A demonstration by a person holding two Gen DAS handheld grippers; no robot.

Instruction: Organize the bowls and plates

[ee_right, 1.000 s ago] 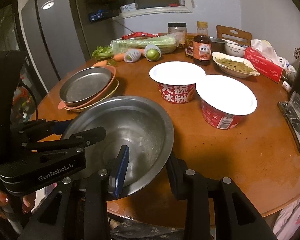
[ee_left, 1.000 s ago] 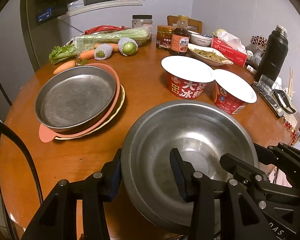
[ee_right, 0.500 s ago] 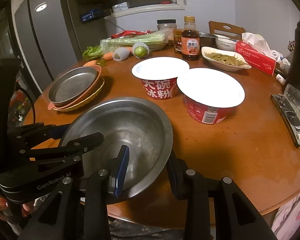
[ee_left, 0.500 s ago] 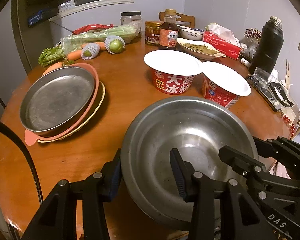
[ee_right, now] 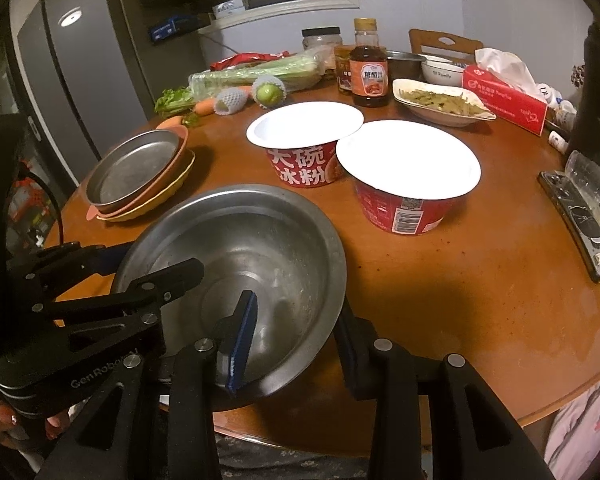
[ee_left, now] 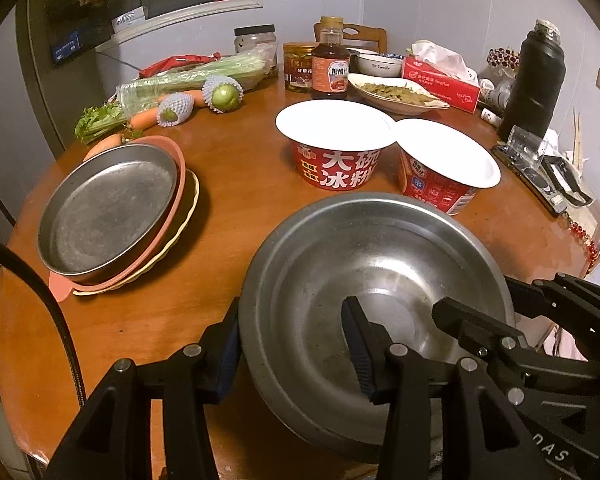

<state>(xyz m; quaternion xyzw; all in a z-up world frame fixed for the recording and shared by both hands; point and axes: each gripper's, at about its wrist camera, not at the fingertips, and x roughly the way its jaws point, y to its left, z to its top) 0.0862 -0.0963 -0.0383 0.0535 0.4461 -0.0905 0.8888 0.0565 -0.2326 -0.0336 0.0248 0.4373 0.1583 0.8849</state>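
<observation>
Steel bowl [ee_left: 376,300]: sitting mouth-up, round, rim tilting slightly, over the near edge of the wooden table [ee_left: 236,200].
Left gripper [ee_left: 292,344]: fingers straddling and pinching the bowl's near-left rim.
Right gripper [ee_right: 296,332]: clamping the opposite rim likewise.
Plate stack [ee_left: 112,216]: lying well left of the bowl.
Noodle cups [ee_left: 336,148]: standing just beyond.

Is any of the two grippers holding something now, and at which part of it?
Both hold the steel bowl at its rim: left gripper on the bowl's left side, right gripper on its right side, each with one finger inside and one outside the wall.
</observation>
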